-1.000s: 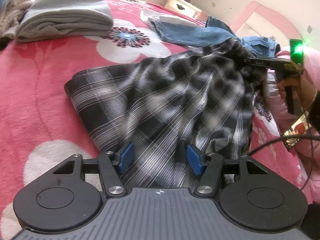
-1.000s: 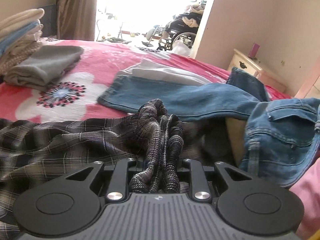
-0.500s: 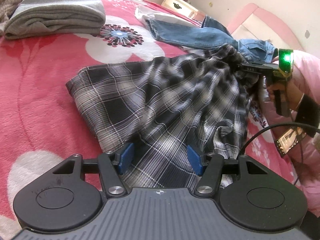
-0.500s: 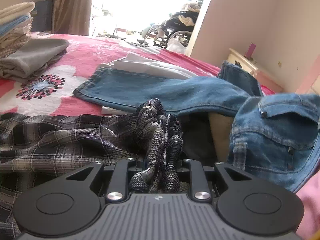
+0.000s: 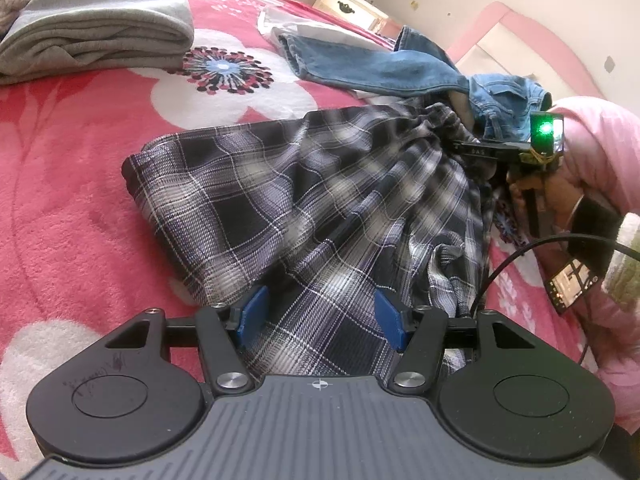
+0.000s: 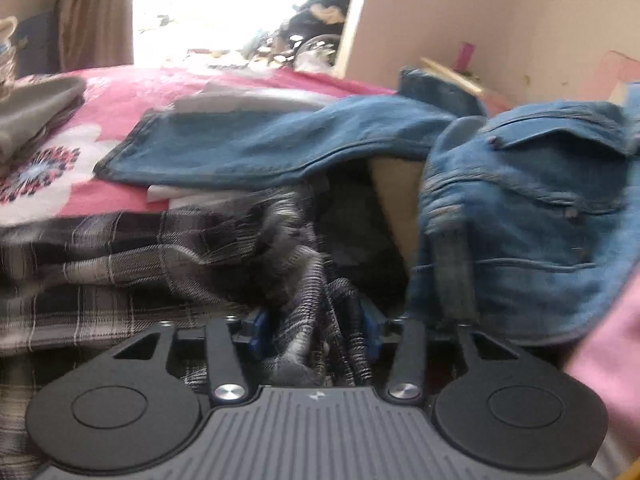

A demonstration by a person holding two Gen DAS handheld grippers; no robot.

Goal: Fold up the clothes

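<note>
A black-and-white plaid shirt point(image 5: 304, 200) lies spread on the red flowered bed cover point(image 5: 60, 168). My left gripper point(image 5: 320, 318) hovers at its near edge, jaws wide, with flat cloth lying between the blue pads point(image 5: 250, 314) and not pinched. My right gripper point(image 6: 314, 330) is at the shirt's far right end point(image 5: 440, 120). Its jaws are opening. The gathered plaid bunch point(image 6: 304, 280) sits loose between the pads. In the left wrist view the right gripper point(image 5: 476, 148) shows a green light, held by a hand point(image 5: 560, 192).
Blue jeans point(image 5: 372, 68) lie just behind the shirt, with more denim point(image 6: 532, 240) heaped close on the right. A folded grey garment point(image 5: 96, 28) rests at the far left. A nightstand point(image 5: 352, 0) and pink headboard point(image 5: 520, 32) stand behind. A black cable point(image 5: 512, 260) trails at the right.
My right gripper has sunk toward the bed and its jaws have parted, so the plaid bunch it clamped has gone slack. The shirt's right end has dropped lower. The left gripper has kept still.
</note>
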